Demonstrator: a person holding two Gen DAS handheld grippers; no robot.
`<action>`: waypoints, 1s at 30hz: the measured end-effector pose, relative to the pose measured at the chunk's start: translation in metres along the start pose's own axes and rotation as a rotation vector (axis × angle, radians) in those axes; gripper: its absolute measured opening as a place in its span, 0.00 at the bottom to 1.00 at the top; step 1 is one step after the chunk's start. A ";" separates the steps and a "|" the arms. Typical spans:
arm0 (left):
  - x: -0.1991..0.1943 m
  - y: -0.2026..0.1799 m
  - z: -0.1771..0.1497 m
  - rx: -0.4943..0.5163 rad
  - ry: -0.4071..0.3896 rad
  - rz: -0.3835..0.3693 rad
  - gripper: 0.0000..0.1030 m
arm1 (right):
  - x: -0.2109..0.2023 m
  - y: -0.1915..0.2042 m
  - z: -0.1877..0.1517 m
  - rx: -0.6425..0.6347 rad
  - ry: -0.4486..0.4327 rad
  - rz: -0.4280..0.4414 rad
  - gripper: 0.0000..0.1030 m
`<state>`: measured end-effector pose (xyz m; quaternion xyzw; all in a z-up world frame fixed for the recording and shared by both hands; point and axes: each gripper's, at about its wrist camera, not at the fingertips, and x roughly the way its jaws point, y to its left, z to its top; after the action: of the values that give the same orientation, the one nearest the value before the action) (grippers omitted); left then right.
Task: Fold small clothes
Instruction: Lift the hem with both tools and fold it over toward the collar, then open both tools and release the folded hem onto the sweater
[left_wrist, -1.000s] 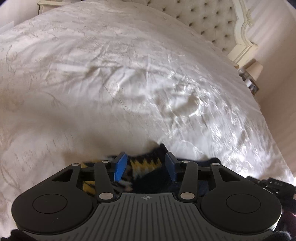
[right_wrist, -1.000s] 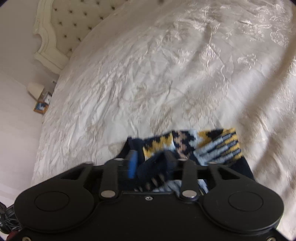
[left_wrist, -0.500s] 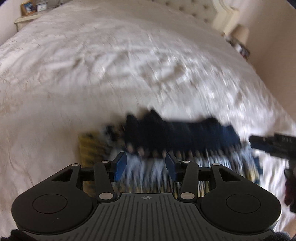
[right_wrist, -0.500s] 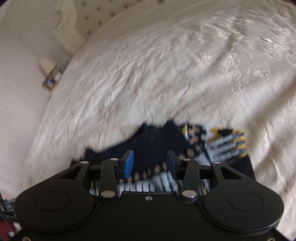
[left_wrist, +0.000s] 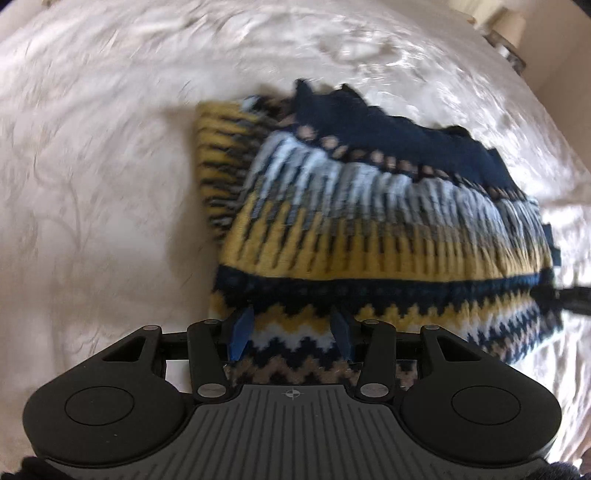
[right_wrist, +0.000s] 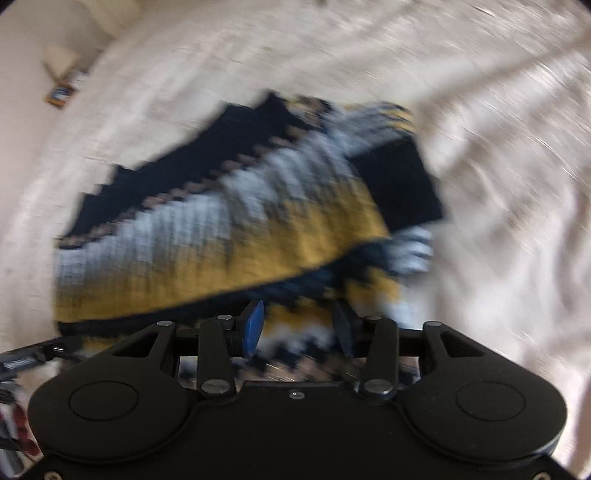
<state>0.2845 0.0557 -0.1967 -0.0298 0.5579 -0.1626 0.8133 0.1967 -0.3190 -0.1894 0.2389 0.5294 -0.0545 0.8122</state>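
My patterned knit sweater (left_wrist: 388, 221) lies spread on the cream bedspread (left_wrist: 92, 184), and I take it as my landmark. It is banded: navy along the far edge, then pale blue, then mustard yellow, then zigzag rows at the edge nearest me. A sleeve with yellow and dark stripes (left_wrist: 221, 155) lies at its far left corner in my left view.

My left tool (left_wrist: 291, 332) hangs over the sweater's near zigzag edge, close to its left corner. Its blue pads (left_wrist: 242, 328) stand apart with the knit showing between them; nothing is pinched, so it is open.

My right tool (right_wrist: 299, 328) is over the same near edge, toward the sweater's right side, where a navy sleeve (right_wrist: 399, 184) is folded across the body. Its jaws have just been closing a little, yet the blue pads (right_wrist: 255, 325) are parted and the fabric under them lies loose, ungripped. This view is badly smeared, so finer detail escapes me.

Beyond the sweater's far right corner, off the bed, stands a small lamp (left_wrist: 511, 27).
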 end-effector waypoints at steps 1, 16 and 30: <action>0.000 0.005 0.001 -0.018 0.003 -0.012 0.43 | -0.001 -0.006 -0.001 0.011 -0.002 -0.011 0.44; -0.021 -0.031 0.053 0.082 -0.132 -0.015 0.44 | -0.024 0.014 0.035 -0.108 -0.152 -0.074 0.52; 0.043 -0.021 0.079 0.102 -0.058 0.050 0.51 | 0.026 0.025 0.068 -0.225 -0.059 -0.111 0.12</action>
<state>0.3663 0.0127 -0.2013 0.0211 0.5256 -0.1697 0.8334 0.2729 -0.3236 -0.1817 0.1148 0.5204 -0.0467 0.8449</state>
